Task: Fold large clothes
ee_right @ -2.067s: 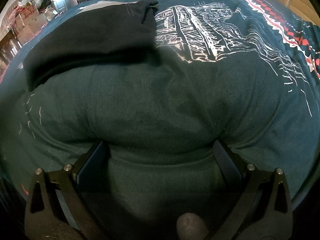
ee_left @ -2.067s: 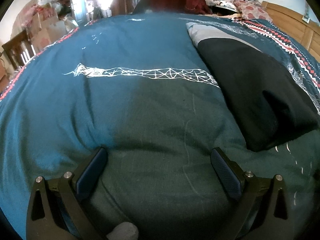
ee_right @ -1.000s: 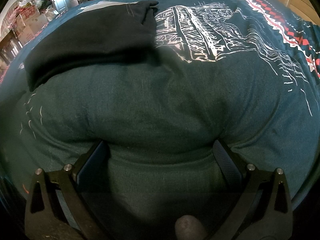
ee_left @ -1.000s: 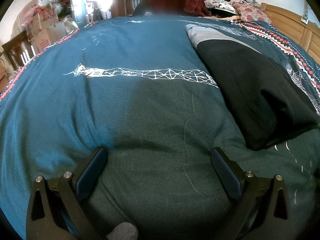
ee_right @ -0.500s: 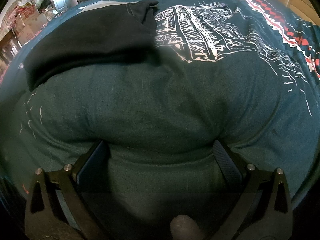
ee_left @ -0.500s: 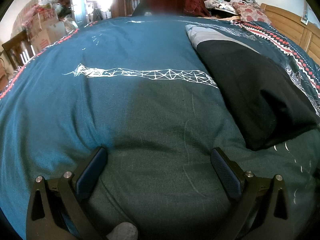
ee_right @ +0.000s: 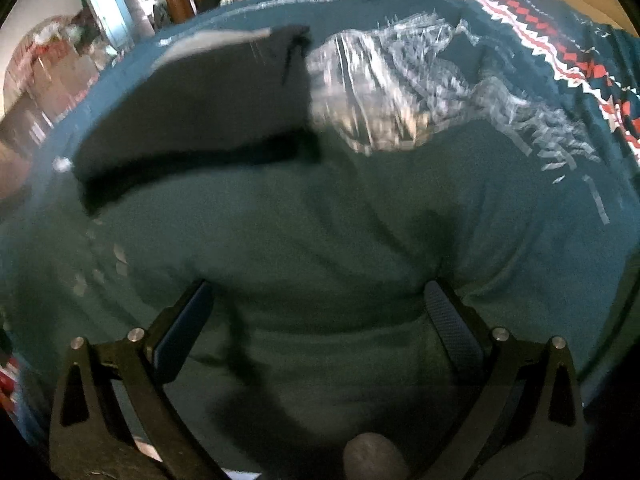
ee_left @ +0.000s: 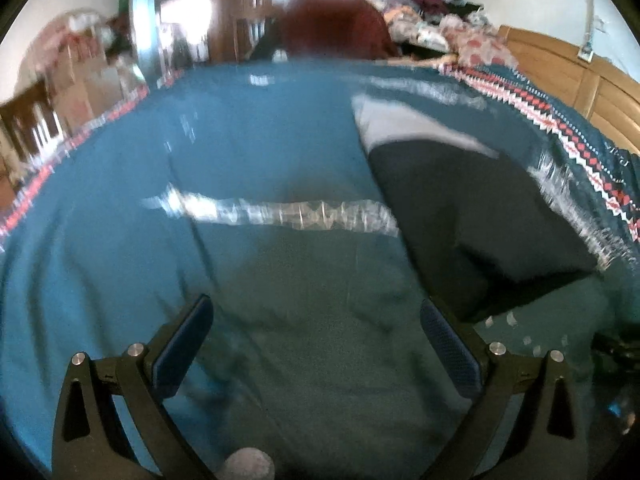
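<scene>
A folded black garment [ee_left: 480,216] with a grey end lies on a teal bedspread [ee_left: 248,152], to the right in the left wrist view and upper left as the black garment [ee_right: 200,108] in the right wrist view. My left gripper [ee_left: 316,320] is open over the bedspread, nothing between its fingers. My right gripper [ee_right: 318,308] is open too, its fingers over a rumpled part of the teal bedspread [ee_right: 340,232]. Both views are blurred by motion.
A wooden headboard [ee_left: 560,76] runs along the right. Piled clothes [ee_left: 424,20] and a dark red heap [ee_left: 336,28] lie beyond the bed's far end. Cardboard boxes [ee_left: 76,76] and a wooden chair [ee_left: 28,128] stand at the left.
Both grippers have started to move, and the views have gone blurry. Each has lifted and pulled back a little, so more of the room shows. Their jaws remain open.
</scene>
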Action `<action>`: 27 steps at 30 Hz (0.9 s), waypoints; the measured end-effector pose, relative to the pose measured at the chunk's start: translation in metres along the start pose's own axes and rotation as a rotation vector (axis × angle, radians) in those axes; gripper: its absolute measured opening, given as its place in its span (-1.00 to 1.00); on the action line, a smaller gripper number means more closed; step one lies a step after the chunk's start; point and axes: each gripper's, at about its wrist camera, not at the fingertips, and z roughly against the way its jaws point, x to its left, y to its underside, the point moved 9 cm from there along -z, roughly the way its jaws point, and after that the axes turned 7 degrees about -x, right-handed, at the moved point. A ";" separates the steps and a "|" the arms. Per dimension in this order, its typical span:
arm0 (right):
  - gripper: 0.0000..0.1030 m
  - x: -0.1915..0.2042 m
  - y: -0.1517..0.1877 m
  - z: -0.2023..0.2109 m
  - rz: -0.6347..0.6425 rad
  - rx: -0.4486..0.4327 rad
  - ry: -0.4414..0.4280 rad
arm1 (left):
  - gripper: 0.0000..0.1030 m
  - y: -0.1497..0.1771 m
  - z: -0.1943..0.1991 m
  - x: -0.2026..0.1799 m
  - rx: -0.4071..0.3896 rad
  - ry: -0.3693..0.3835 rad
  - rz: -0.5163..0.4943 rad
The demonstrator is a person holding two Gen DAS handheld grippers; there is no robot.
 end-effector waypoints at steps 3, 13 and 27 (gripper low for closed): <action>1.00 0.014 -0.028 0.035 0.004 -0.071 0.003 | 1.00 -0.038 0.038 -0.004 -0.092 -0.007 0.011; 1.00 0.092 -0.125 0.166 0.165 -0.388 0.105 | 1.00 -0.140 0.165 -0.040 -0.385 0.001 -0.008; 1.00 0.112 -0.133 0.183 0.159 -0.390 0.042 | 1.00 -0.147 0.200 -0.047 -0.392 0.000 0.048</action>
